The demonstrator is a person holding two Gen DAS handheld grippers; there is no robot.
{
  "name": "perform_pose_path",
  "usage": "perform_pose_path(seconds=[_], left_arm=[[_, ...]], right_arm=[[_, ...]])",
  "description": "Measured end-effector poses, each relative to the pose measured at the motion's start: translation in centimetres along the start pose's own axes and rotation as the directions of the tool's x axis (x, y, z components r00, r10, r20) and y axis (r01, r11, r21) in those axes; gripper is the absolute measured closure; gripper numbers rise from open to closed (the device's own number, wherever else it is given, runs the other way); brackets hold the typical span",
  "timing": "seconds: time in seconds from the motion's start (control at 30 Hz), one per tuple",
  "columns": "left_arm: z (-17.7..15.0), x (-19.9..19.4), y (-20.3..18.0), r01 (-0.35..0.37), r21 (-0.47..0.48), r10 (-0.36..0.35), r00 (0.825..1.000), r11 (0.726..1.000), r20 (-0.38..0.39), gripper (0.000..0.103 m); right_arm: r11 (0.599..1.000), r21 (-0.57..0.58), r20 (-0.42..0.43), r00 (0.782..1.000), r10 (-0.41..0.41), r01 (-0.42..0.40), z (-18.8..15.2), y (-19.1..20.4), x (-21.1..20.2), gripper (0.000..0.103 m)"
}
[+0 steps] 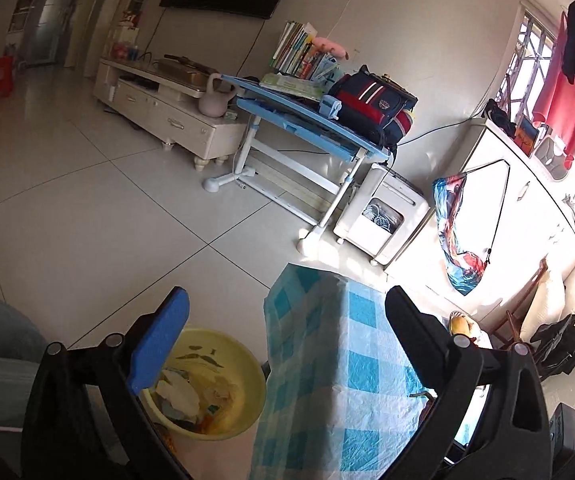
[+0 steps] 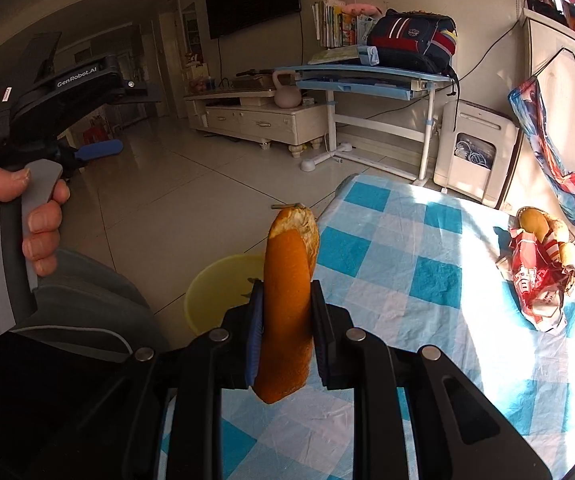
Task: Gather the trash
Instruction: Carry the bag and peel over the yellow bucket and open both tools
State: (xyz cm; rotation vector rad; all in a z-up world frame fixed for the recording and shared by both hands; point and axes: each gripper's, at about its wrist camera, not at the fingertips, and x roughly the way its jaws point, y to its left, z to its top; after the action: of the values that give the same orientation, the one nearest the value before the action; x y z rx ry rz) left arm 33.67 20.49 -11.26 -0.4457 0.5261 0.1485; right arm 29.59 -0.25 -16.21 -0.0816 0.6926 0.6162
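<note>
Two grippers are in play. The right gripper [image 2: 287,332] has its jaws closed narrowly on one strip of orange peel [image 2: 289,300], which stands upright between the pads over the counter's near-left edge, its torn pale end uppermost. The left gripper [image 1: 283,344] has its jaws spread wide with nothing between them; it hangs over the counter's left edge, above the floor.

One yellow basin [image 1: 243,364] sits on the floor just beside the counter's left edge. One counter [image 2: 427,304], covered with a blue-and-white checked cloth, carries the rest: at its far right edge lies one small pile of trash [image 2: 543,264], a crumpled red wrapper together with yellowish peel pieces; how many pieces I cannot tell.

The left wrist view looks down into the basin and shows pale scraps and orange bits already inside; the right wrist view shows only part of its rim behind the held peel. The right wrist view shows the pile in full, while the left wrist view catches only a yellow sliver of it past its right finger. Only the right wrist view shows the left hand [image 2: 3,240] wrapped around its gripper's grey handle, and the left gripper's one blue pad from the side.
</note>
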Motion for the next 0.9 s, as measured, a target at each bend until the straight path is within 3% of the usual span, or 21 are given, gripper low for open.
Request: perform_pose_path(seconds=[0.43, 0.7, 0.9], left_arm=[[1.5, -2.8, -0.2, -0.065, 0.065, 0.059, 0.994, 0.996, 0.090, 0.008], [2.0, -3.3, 1.3, -0.071, 0.014, 0.070, 0.993, 0.997, 0.095, 0.008], [2.6, -3.5, 2.9, -0.091, -0.038, 0.094, 0.990, 0.995, 0.104, 0.008]], right_arm=[[0.992, 0.009, 0.011, 0.992, 0.127, -0.127, 3.8, 4.4, 5.1, 0.080], [0.986, 0.041, -0.011, 0.987, 0.162, -0.161, 4.6, 5.4, 7.5, 0.080], [0.981, 0.057, -0.063, 0.980, 0.187, -0.184, 5.5, 6.9, 11.9, 0.079]])
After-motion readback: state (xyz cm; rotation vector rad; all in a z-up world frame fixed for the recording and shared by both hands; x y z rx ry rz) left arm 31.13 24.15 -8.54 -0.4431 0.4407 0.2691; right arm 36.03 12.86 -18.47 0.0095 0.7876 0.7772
